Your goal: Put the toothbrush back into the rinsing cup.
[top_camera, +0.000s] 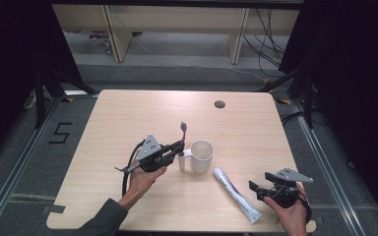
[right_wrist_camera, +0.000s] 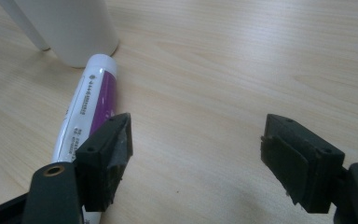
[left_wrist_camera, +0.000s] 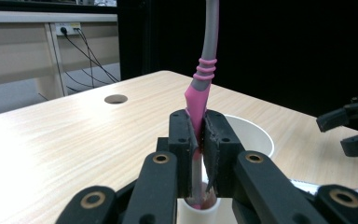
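Observation:
A toothbrush (top_camera: 183, 133) with a pink and grey handle stands nearly upright, its head up, in my left gripper (top_camera: 179, 147), which is shut on its pink lower part. In the left gripper view the jaws (left_wrist_camera: 199, 135) pinch the toothbrush (left_wrist_camera: 204, 70) just above the handle of a white mug (left_wrist_camera: 256, 133). The mug (top_camera: 202, 156) stands mid-table, right of that gripper. A white and purple toothpaste tube (top_camera: 236, 194) lies flat to the mug's right. My right gripper (top_camera: 254, 189) stands open beside the tube's near end, with only bare table between its jaws (right_wrist_camera: 196, 149); the tube (right_wrist_camera: 91, 107) lies past its left finger.
The wooden table (top_camera: 128, 113) has a round cable hole (top_camera: 220, 104) near its far edge. Bare wood lies at the left and back. Desk legs and cables stand on the floor beyond, and a "5" mark (top_camera: 60, 132) is taped on the floor at left.

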{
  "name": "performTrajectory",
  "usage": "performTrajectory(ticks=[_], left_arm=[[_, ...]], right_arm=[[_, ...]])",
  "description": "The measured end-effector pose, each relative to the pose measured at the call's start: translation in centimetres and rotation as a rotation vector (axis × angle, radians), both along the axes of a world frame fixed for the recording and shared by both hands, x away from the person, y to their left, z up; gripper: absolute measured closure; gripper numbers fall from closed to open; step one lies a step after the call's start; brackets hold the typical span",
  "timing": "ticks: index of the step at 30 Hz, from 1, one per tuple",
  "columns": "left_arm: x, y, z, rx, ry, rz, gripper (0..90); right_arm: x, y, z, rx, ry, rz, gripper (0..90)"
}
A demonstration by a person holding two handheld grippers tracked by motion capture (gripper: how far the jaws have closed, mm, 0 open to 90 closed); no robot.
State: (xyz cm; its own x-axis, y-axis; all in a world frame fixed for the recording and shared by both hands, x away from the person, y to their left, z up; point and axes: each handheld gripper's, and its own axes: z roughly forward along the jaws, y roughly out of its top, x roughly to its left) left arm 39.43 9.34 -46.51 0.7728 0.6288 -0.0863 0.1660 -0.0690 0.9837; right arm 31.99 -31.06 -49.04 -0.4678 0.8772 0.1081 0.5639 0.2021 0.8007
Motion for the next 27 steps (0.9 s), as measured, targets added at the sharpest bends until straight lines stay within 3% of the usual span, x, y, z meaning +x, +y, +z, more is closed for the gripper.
performTrajectory(ticks=[17,27], left_arm=[[-0.20,-0.05,-0.68,0.051,-0.003,-0.008,81.2],[-0.27,-0.02,-0.79,0.056,-0.003,0.001,72.3]], right_arm=[[0.02,0.00,-0.04,0.000,-0.002,-0.001,25.8],[-0.01,-0.01,0.00,0.002,-0.001,0.001,25.8]])
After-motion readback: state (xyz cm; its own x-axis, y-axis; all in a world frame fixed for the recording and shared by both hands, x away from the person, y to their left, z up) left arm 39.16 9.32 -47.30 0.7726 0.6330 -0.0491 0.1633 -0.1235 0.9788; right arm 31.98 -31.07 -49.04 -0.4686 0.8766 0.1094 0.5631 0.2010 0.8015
